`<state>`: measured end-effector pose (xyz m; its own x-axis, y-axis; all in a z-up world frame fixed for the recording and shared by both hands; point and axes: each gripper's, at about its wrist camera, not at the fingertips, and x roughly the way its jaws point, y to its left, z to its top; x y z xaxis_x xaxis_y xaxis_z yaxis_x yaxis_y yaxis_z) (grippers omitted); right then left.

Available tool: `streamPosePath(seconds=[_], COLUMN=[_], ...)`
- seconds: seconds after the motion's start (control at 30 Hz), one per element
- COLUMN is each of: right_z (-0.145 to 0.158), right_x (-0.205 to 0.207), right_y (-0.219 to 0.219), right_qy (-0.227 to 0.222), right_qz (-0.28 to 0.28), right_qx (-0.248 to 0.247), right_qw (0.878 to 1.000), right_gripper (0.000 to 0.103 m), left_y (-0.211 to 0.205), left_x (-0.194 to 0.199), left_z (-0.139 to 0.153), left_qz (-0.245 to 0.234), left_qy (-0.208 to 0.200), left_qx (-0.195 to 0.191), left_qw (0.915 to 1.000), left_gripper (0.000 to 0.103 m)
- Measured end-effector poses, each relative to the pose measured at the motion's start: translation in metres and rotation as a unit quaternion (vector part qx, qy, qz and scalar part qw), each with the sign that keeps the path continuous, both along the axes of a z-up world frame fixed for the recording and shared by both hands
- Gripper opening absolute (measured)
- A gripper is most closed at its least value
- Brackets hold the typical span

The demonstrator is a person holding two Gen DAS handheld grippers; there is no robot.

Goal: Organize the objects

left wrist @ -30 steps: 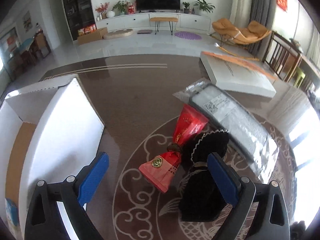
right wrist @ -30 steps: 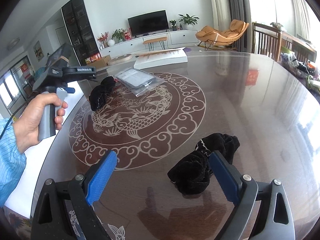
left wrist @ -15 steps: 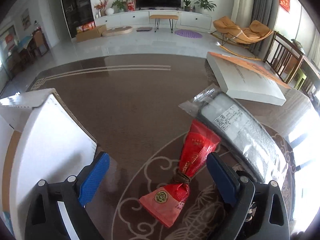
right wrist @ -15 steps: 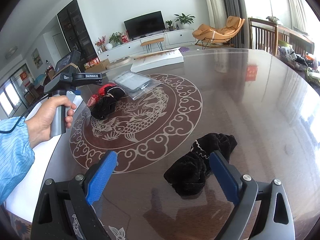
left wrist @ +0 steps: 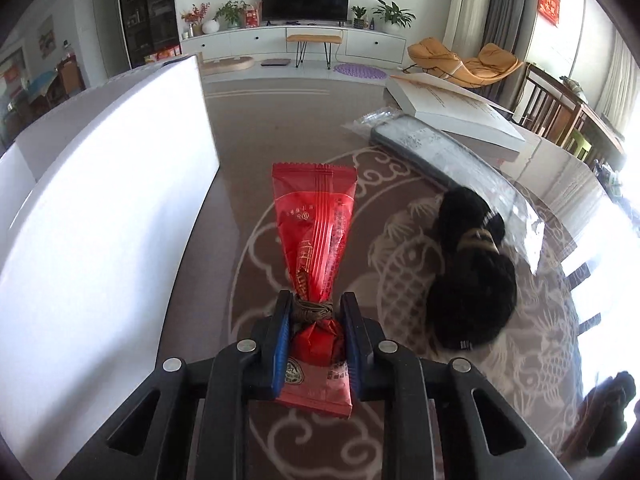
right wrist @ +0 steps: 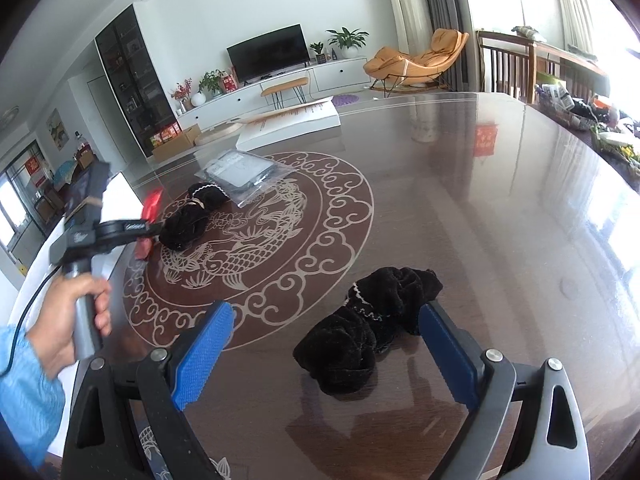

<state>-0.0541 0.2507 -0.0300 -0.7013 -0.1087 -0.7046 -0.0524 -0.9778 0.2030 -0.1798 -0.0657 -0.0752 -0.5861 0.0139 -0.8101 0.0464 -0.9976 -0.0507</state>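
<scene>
My left gripper (left wrist: pixel 316 306) is shut on a red snack packet (left wrist: pixel 316 232), pinching it at its string-tied neck, just above the dark table (left wrist: pixel 240 208). A black velvet scrunchie (left wrist: pixel 472 280) lies right of it. In the right wrist view the left gripper (right wrist: pixel 154 227) holds the red packet (right wrist: pixel 151 208) beside that scrunchie (right wrist: pixel 192 220). My right gripper (right wrist: pixel 324 324) is open and empty, with a second black scrunchie (right wrist: pixel 372 320) lying between its fingers, nearer the right one.
A white cardboard box (left wrist: pixel 100 208) stands at the table's left edge, close to the packet. A clear bag with a grey item (left wrist: pixel 432 152) and a flat white box (left wrist: pixel 452 108) lie farther back. Chairs and clutter (right wrist: pixel 572 96) stand at the right.
My left gripper moved forward to the red packet and closed on its tied neck. The right gripper stayed open around the near scrunchie.
</scene>
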Motion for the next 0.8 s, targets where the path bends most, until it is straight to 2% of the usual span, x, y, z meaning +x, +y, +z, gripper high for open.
streamPosePath(seconds=[0.13,0.23,0.27,0.3,0.33,0.37,0.43,0.67,0.8], right_z=[-0.011,-0.015,-0.015,-0.014,-0.014,-0.013,-0.014,-0.018,-0.028], right_x=[0.000,0.002,0.003,0.003,0.004,0.005,0.007,0.009,0.005], right_y=[0.013,0.019,0.020,0.020,0.019,0.018,0.018,0.020,0.019], right_qy=[-0.031,-0.042,-0.042,-0.041,-0.040,-0.039,-0.041,-0.054,-0.080], right_qz=[-0.029,-0.044,-0.047,-0.049,-0.051,-0.053,-0.052,-0.058,-0.044], right_qx=[0.000,-0.008,-0.006,-0.002,0.002,0.003,-0.001,-0.016,-0.037], right_qw=[0.999,0.998,0.998,0.998,0.998,0.998,0.998,0.997,0.995], right_gripper=[0.094,0.094,0.094,0.094,0.094,0.094,0.094,0.094,0.094], left_y=[-0.001,-0.002,-0.001,0.003,0.009,0.015,0.022,0.021,0.021], left_x=[0.086,0.127,0.135,0.138,0.138,0.134,0.131,0.129,0.129], left_z=[-0.001,-0.001,-0.001,-0.001,-0.003,-0.008,-0.009,-0.009,-0.009], left_qz=[-0.011,-0.019,-0.028,-0.042,-0.052,-0.056,-0.064,-0.069,-0.067], left_qy=[0.005,0.012,0.014,0.015,0.009,-0.008,-0.016,-0.015,-0.014], left_qx=[0.013,0.030,0.034,0.031,0.014,-0.006,-0.025,-0.025,-0.025], left_qw=[0.9998,0.9993,0.9989,0.9986,0.9985,0.9984,0.9975,0.9972,0.9974], left_gripper=[0.024,0.028,0.038,0.061,0.078,0.103,0.103,0.103,0.103])
